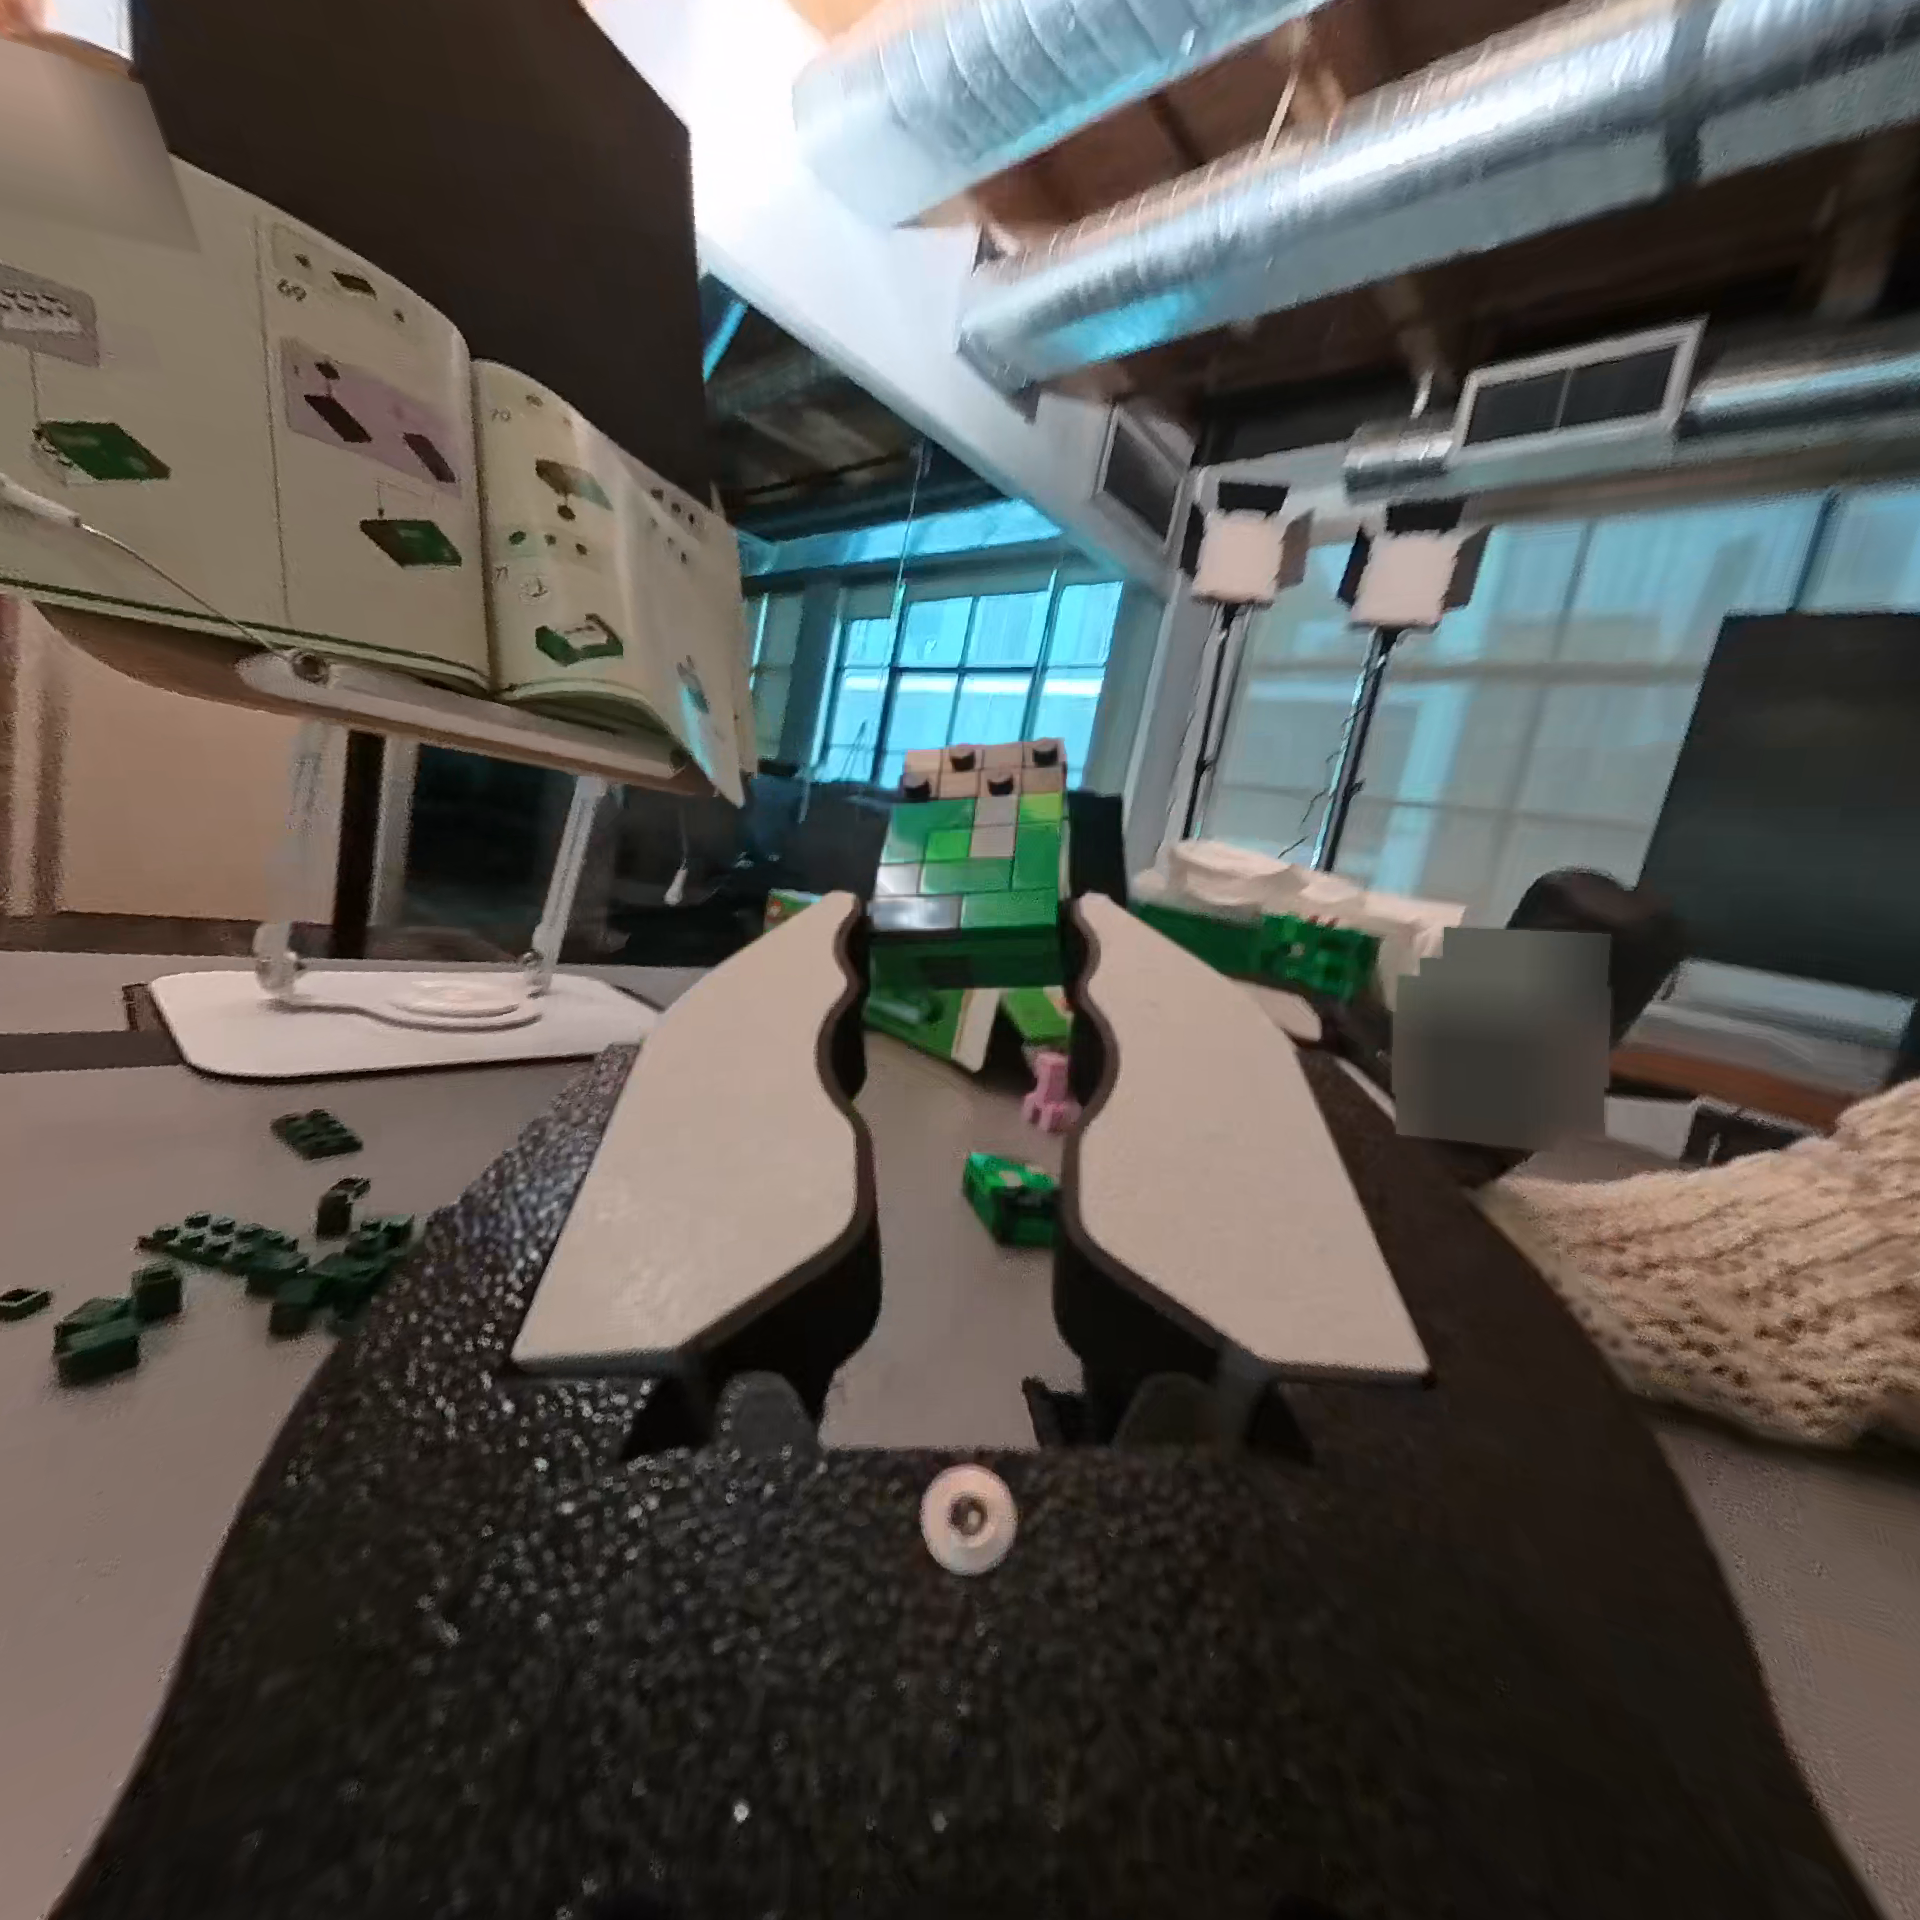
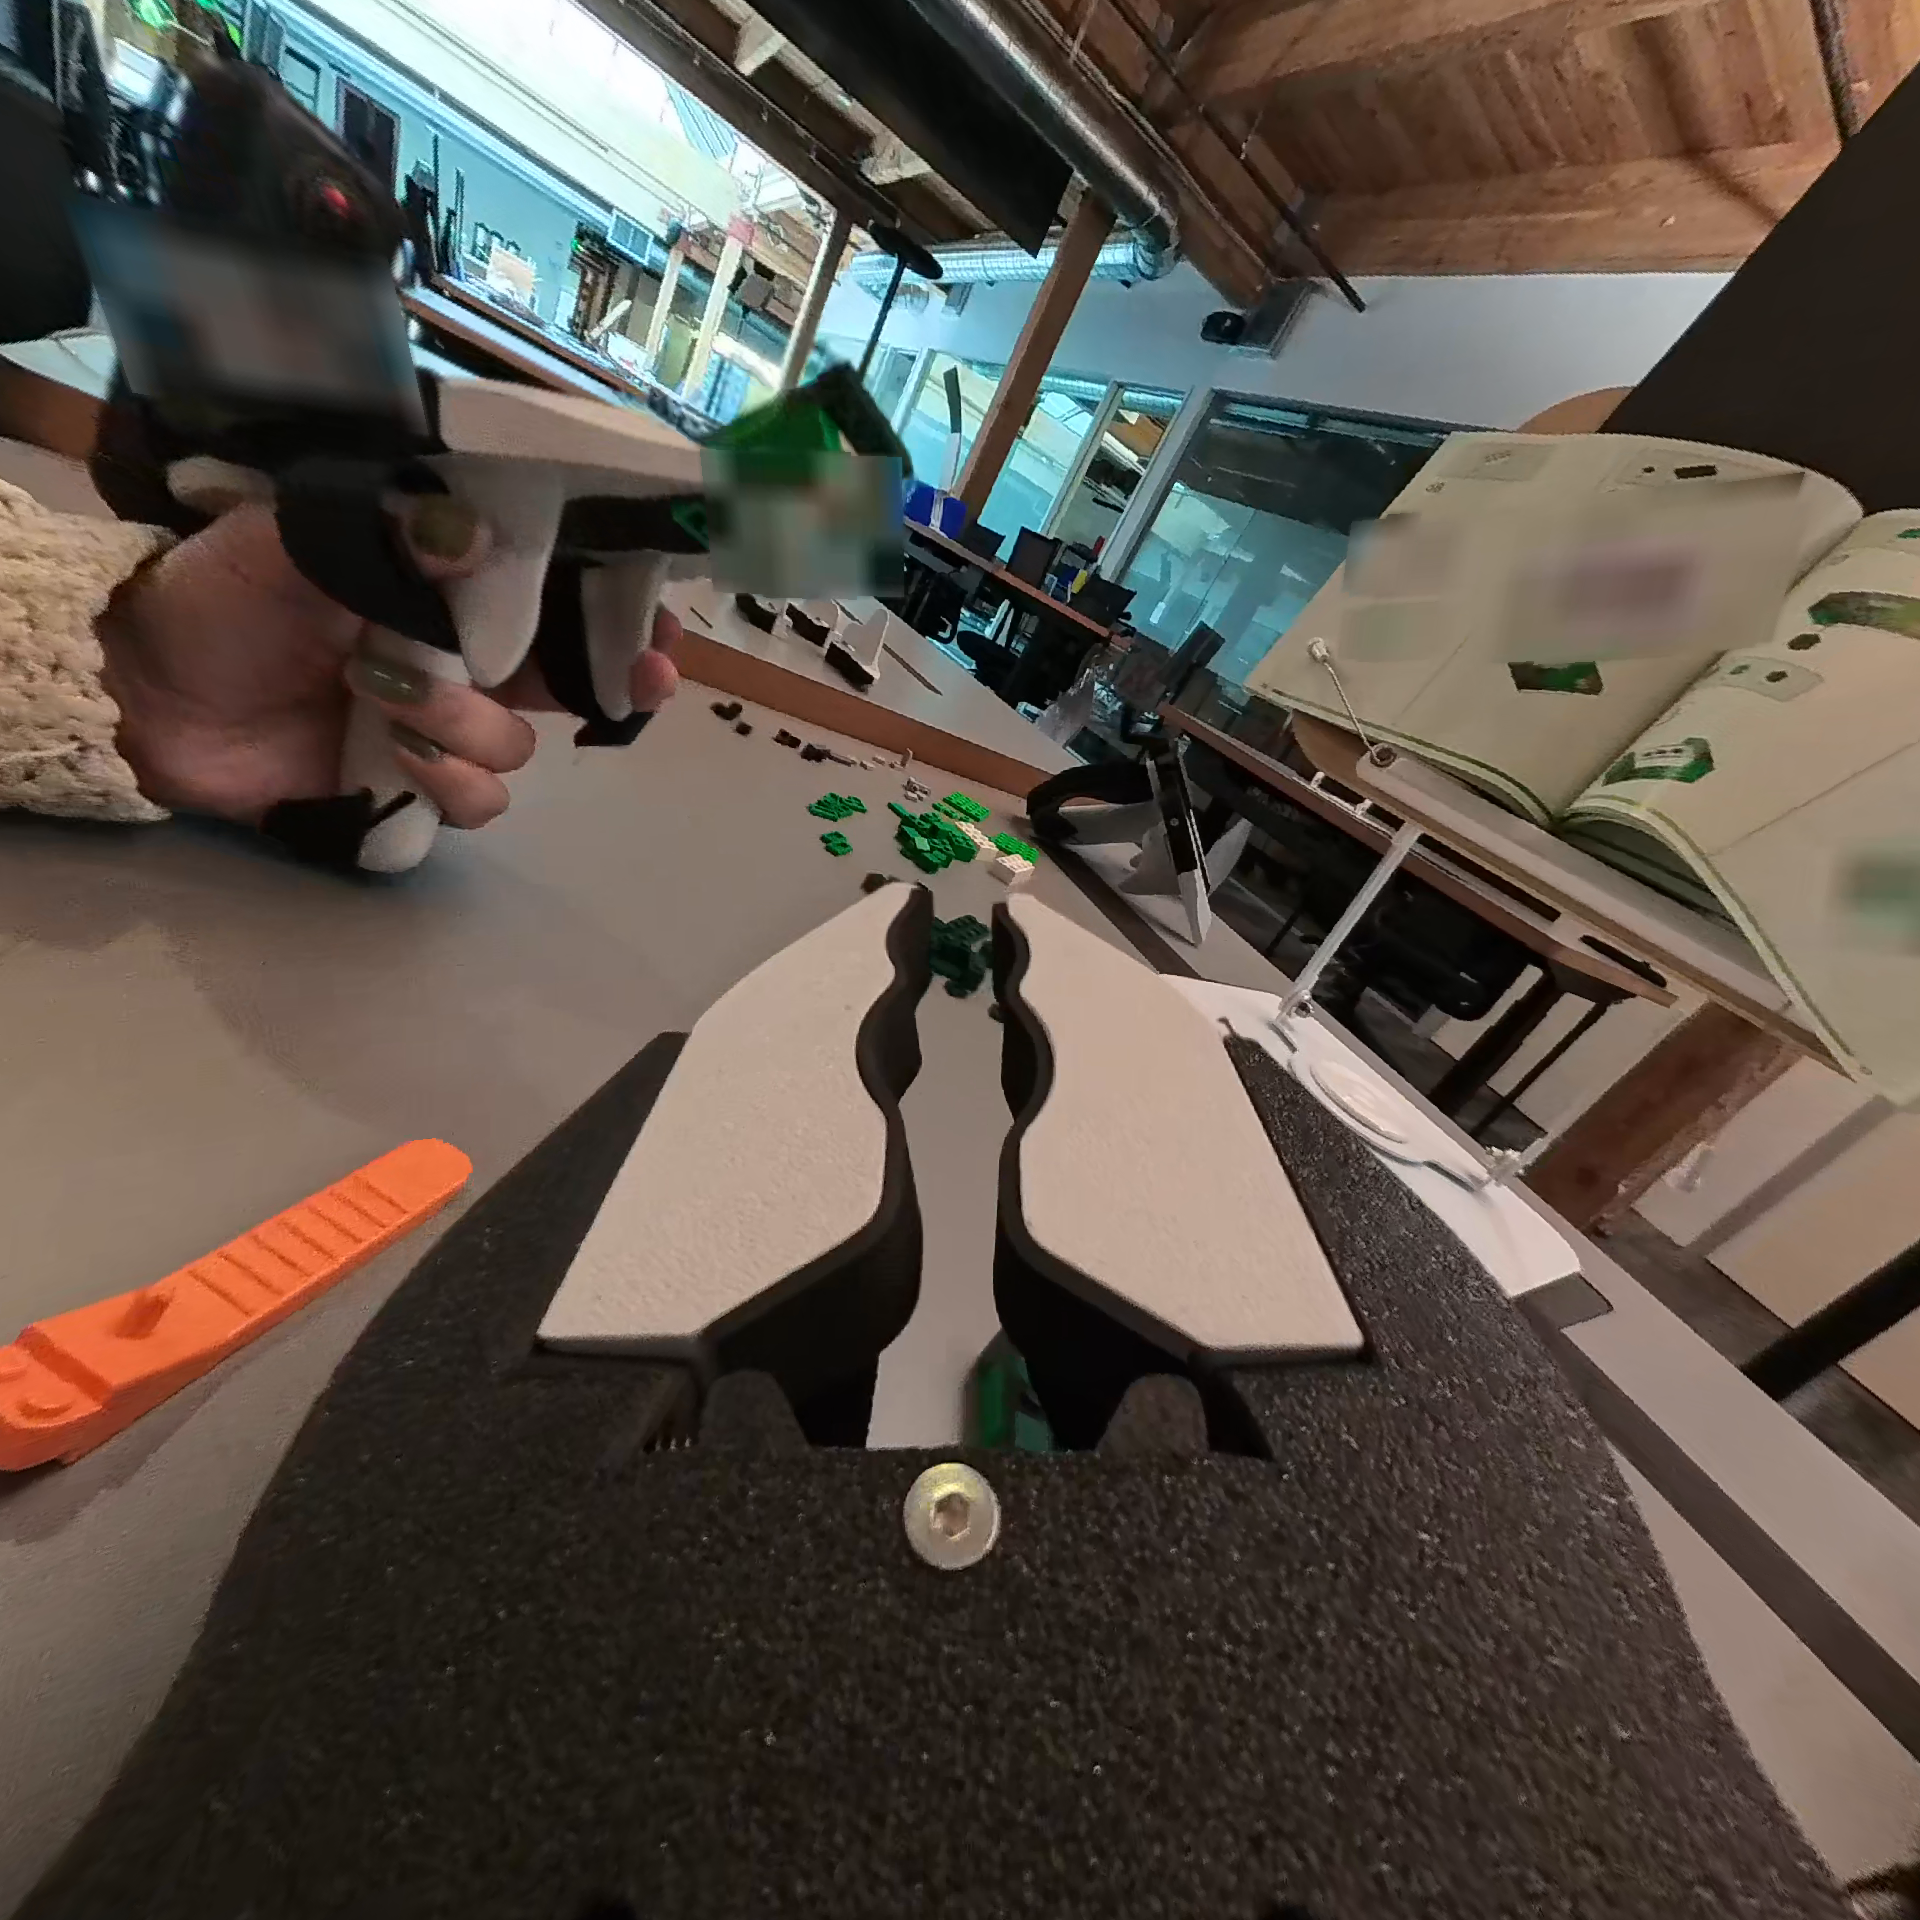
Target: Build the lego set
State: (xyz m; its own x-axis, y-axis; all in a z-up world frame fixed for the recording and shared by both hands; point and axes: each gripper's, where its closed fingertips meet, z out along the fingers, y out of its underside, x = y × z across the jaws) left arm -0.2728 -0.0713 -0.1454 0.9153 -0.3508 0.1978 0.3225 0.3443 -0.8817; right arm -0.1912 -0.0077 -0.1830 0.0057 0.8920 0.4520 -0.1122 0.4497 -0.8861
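Green and white bricks make up the model [image 1: 971,862] that my left tool [image 1: 968,961] clamps by its lower edge, lifted above the grey tabletop [image 1: 208,1507]. Its base is hidden behind the fingers. In the right wrist view a mosaic patch covers most of it. My right tool [image 2: 954,935] is narrowed to a slim gap, gripping nothing, low over the tabletop. Only that view shows the orange separator [image 2: 218,1299] and green piles [image 2: 935,826]. Only the left shows dark pieces [image 1: 208,1273]. The booklet [image 1: 343,499] is cropped.
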